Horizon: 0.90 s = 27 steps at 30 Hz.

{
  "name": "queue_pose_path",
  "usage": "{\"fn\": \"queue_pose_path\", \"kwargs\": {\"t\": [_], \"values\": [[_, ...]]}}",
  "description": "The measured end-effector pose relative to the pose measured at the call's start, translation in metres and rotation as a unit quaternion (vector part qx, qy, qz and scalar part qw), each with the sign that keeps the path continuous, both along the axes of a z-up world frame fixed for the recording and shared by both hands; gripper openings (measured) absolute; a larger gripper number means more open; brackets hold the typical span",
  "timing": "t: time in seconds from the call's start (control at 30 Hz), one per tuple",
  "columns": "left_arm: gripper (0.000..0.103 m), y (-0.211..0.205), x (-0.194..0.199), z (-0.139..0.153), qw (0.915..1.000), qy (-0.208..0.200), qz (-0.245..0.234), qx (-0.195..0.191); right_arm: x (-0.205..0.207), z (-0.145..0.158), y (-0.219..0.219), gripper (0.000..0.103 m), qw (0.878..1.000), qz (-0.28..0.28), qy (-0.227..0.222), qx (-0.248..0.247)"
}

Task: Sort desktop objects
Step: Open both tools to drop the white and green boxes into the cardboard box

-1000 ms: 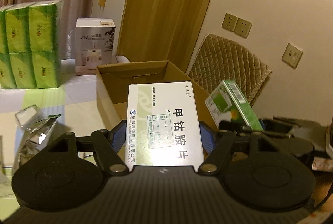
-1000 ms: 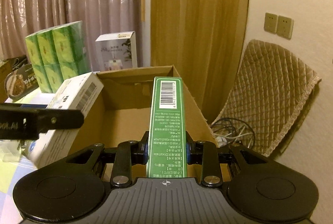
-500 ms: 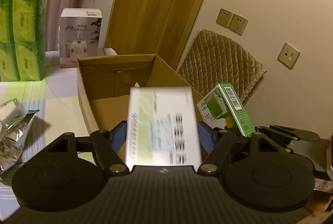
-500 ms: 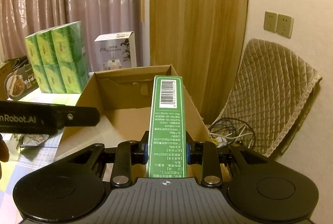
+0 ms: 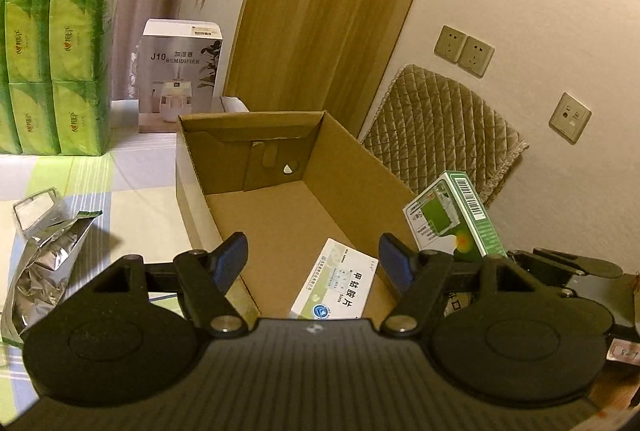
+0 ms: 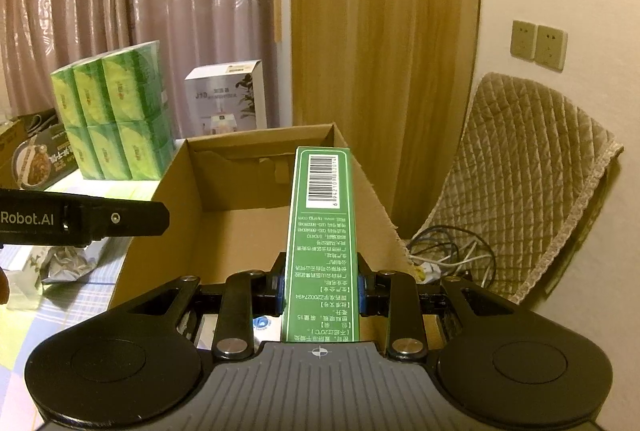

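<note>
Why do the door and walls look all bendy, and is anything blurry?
Both wrist views bend straight lines: the wooden door curves in the left view, leans in the right; warm dim light; nothing blurry; the foil bag casts a dark shadow.

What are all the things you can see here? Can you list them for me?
cardboard box: 1, brown, open, on the table
white medicine box: 1, white, lying on the cardboard box floor
green medicine box: 1, green, clamped over the cardboard box
tissue packs: 1 bundle, green, far left on the table
humidifier box: 1, white, behind the cardboard box
foil bag: 1, silver, crumpled, left of the cardboard box
quilted cushion: 1, tan, against the wall
wall sockets: 2, beige
cables: several, beside the cushion
left gripper: 1, black, open
right gripper: 1, black, shut
</note>
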<state>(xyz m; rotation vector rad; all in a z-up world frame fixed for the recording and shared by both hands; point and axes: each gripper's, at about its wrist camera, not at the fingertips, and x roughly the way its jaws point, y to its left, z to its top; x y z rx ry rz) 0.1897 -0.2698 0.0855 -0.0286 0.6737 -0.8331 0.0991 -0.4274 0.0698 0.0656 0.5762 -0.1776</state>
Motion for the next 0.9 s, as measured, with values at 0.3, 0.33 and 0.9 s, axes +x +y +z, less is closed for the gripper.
{"fn": "queue_pose_path", "kwargs": {"t": [0.3, 0.33, 0.9], "values": [[0.068, 0.0023, -0.0012, -0.0011, 0.9999, -0.003, 0.006, 0.008, 0.0007, 0.0001, 0.0019, 0.028, 1.000, 0.005, -0.006, -0.001], [0.068, 0.0024, -0.0012, -0.0015, 0.9999, -0.002, 0.006, 0.009, 0.0005, 0.0004, 0.0030, 0.028, 1.000, 0.009, -0.011, -0.005], [0.068, 0.0030, -0.0007, -0.0063, 0.9998, 0.001, 0.010, 0.017, -0.0001, -0.0011, 0.0028, 0.057, 1.000, 0.005, -0.022, -0.014]]}}
